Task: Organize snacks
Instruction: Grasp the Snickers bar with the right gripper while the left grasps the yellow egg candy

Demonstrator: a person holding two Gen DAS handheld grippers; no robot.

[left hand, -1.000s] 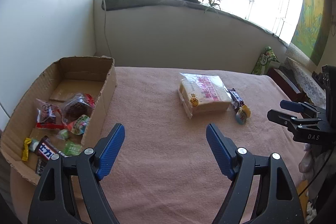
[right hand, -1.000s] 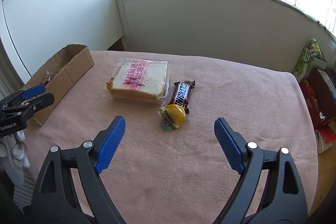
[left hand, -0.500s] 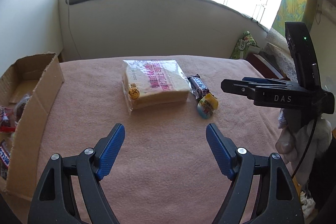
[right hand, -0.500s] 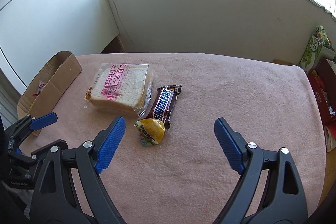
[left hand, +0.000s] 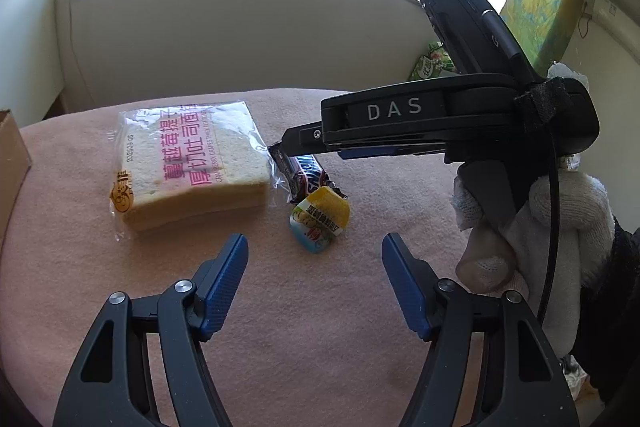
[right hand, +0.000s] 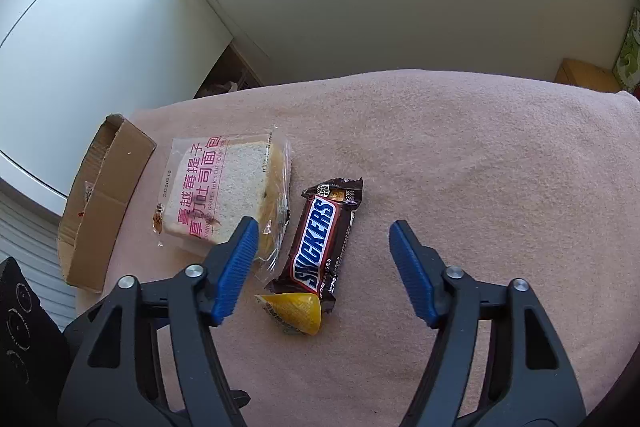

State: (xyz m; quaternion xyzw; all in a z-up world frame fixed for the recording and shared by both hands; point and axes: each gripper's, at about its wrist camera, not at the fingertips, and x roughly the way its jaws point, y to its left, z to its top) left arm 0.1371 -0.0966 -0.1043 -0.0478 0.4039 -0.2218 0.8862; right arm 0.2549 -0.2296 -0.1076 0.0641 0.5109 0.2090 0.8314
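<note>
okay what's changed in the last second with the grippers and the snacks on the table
Both grippers moved in over the snacks: the right gripper now straddles the Snickers bar, the left gripper nears the yellow snack. Both jaws are closing, gripping nothing. The bread pack and snacks stayed put.

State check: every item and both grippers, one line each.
Bread pack: sealed, flat on the blanket.
Snickers bar: wrapped, lying beside the bread.
Yellow snack: wrapped, against the bar's near end.
Cardboard box: open-topped.
Left gripper: closing, nothing between the jaws.
Right gripper: closing, straddling the bar, not gripping.
</note>
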